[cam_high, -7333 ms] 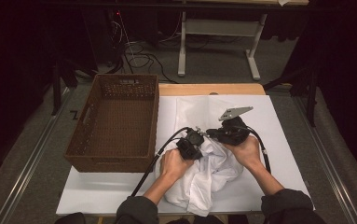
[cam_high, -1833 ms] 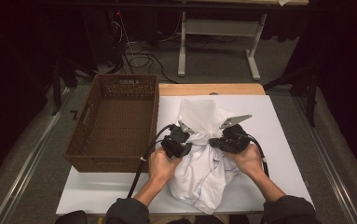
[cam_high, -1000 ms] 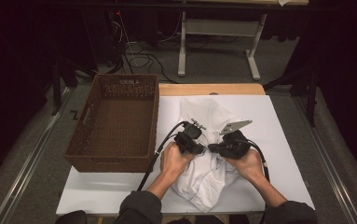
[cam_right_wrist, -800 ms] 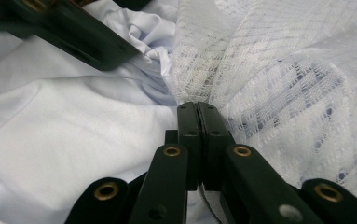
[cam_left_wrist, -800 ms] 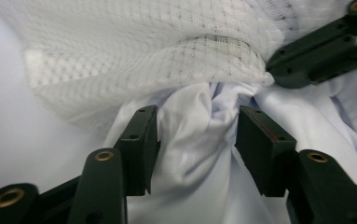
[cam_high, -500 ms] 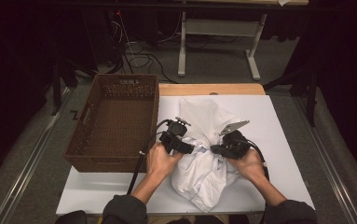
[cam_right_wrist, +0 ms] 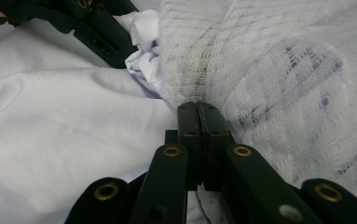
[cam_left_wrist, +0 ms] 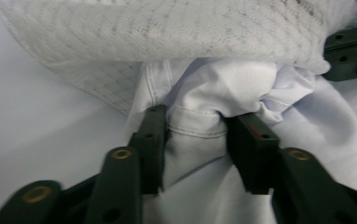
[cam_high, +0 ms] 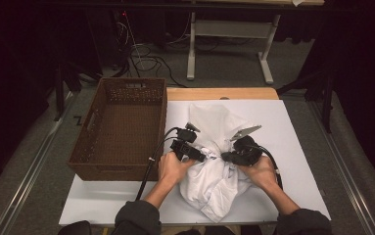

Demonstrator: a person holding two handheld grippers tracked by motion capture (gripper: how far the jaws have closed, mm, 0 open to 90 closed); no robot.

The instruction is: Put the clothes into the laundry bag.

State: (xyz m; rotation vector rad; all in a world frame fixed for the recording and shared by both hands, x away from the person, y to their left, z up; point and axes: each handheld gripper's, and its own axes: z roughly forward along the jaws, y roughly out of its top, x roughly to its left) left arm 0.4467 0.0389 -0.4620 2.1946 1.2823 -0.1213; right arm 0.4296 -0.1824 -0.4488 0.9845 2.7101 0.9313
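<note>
Garment point(cam_left_wrist: 199, 135) bunched between left tongs point(cam_left_wrist: 197, 140)

Empty brown wicker basket point(cam_high: 121, 127), white table mat point(cam_high: 302, 147), grey floor point(cam_high: 224, 63)

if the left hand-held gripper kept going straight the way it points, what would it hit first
Likely the white cloth: a seamed fold already sits between the left hand-held gripper jaws, which have just been closing. Just beyond lies the lacy fabric; depth is hard to judge.

high view: above the near edge of the white-topped table point(cam_high: 297, 127), facing forward and down, far | left gripper view: close on the crumpled white cloth garment point(cam_left_wrist: 204, 140) | right gripper view: close on the garment | shared: the garment at mid-table
</note>
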